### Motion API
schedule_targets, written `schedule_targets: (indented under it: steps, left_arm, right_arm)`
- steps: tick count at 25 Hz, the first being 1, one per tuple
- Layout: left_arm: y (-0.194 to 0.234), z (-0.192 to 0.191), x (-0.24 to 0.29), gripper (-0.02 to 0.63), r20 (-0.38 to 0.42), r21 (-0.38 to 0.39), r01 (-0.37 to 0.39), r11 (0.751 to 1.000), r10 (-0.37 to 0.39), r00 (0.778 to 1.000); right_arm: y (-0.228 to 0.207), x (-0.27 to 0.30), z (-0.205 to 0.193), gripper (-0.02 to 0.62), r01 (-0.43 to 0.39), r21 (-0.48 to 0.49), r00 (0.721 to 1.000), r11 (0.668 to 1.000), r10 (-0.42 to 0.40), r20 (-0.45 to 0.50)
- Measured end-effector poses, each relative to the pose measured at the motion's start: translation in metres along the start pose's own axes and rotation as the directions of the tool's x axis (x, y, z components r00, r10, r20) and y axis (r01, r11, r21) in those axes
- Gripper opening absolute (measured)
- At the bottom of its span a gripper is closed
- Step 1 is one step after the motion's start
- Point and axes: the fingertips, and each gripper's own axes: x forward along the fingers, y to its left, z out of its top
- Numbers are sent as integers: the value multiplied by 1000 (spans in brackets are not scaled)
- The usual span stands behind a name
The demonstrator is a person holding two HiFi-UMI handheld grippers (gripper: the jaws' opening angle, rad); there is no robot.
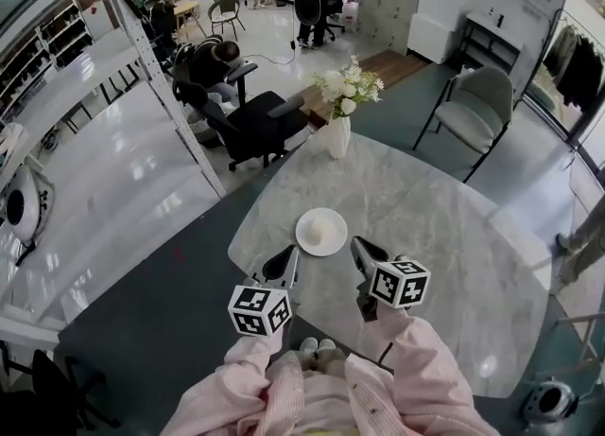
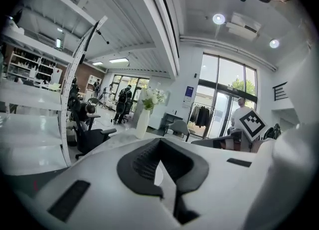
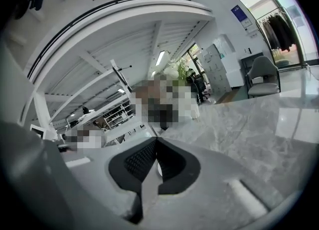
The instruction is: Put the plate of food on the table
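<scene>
A small white plate [image 1: 321,232] with a pale round piece of food on it rests on the grey marble table [image 1: 435,235], a little left of the table's middle. My left gripper [image 1: 286,259] hovers just in front of the plate on its near left, its dark jaws closed together with nothing in them. My right gripper [image 1: 360,252] hovers at the plate's near right, shut as well and empty. Neither touches the plate. The left gripper view has the dark pads of the left gripper [image 2: 160,142] meeting at their tips. The right gripper [image 3: 156,141] looks the same in its own view.
A white vase of flowers [image 1: 338,131] stands at the table's far edge. A grey chair [image 1: 477,108] is beyond the table at right, a black office chair [image 1: 250,127] at far left. A white metal rack [image 1: 142,46] runs along the left.
</scene>
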Motion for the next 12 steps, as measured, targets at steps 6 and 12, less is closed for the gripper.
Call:
schedule_targets:
  steps: [6,12]
  left_arm:
    - [-19,29,-12,-8,73,62,20,998,-25,997]
    - [-32,56,-23,-8,142,95,18,995,-31,989]
  right_arm:
    - [15,-30,30,6,-30,-47,990,998,36,139]
    - [25,-59,61,6,-47,-98,962,994,71,262]
